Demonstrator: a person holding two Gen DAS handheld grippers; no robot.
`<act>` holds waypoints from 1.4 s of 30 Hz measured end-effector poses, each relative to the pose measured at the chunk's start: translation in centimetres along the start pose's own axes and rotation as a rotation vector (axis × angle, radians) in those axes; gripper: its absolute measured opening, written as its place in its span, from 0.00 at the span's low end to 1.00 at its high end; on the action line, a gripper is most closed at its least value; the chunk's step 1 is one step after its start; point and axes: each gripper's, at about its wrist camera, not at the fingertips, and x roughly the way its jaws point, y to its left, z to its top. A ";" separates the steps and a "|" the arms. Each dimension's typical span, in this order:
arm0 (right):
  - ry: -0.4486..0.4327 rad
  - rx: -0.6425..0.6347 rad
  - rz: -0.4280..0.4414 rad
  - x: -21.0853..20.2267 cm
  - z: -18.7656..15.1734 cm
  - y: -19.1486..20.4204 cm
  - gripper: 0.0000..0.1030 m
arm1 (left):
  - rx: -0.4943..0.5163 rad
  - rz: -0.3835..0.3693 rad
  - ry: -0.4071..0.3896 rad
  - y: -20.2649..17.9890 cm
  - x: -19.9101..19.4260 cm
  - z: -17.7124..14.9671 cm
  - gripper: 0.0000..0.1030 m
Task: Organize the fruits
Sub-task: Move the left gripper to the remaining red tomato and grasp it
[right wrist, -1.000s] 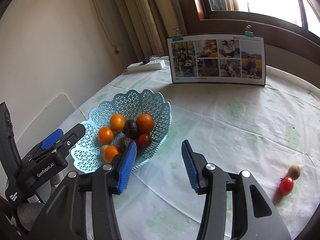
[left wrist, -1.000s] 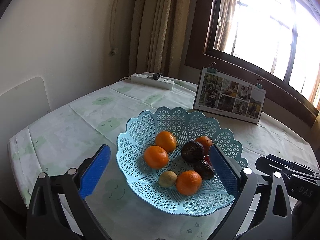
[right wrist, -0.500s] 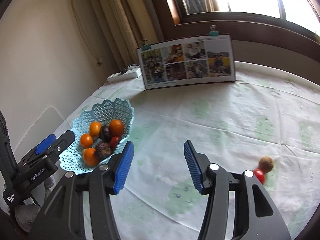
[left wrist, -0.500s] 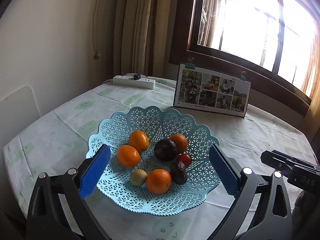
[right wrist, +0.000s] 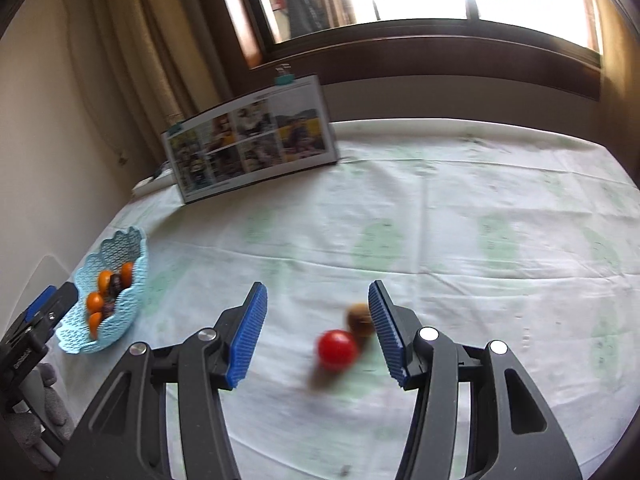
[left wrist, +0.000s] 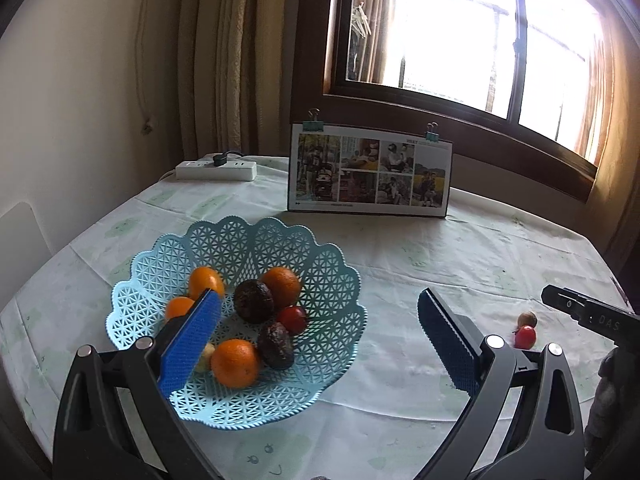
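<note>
sunlit desk [left wrist: 420,264] under the window: basket [left wrist: 328,268], lower left, already holds most fruit. tomato [right wrist: 337,350] and brown fruit [right wrist: 359,319] remain loose at lower centre between the right gripper [right wrist: 316,334]'s spread fingers; left gripper [left wrist: 316,344] likewise released.

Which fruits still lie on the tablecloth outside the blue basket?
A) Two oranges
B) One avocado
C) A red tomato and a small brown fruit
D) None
C: the red tomato and the small brown fruit sit together on the tablecloth, far from the blue basket, between the open right gripper's fingers.

Glaring window [left wrist: 472,28] backlight, right view motion-blurred, fisheye edges dark
</note>
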 end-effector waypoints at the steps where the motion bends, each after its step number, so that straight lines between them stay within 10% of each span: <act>1: 0.000 0.015 -0.015 0.0 0.0 -0.7 0.52 | 0.008 -0.009 0.003 -0.5 0.1 0.0 0.97; 29: -0.001 0.166 -0.057 -0.5 -1.2 -7.9 0.52 | 0.320 -0.350 0.253 -16.5 6.4 -2.6 0.96; 42: -0.002 0.187 -0.049 -0.5 -1.2 -8.2 0.52 | 0.341 -0.481 0.400 -20.0 9.5 -4.2 0.57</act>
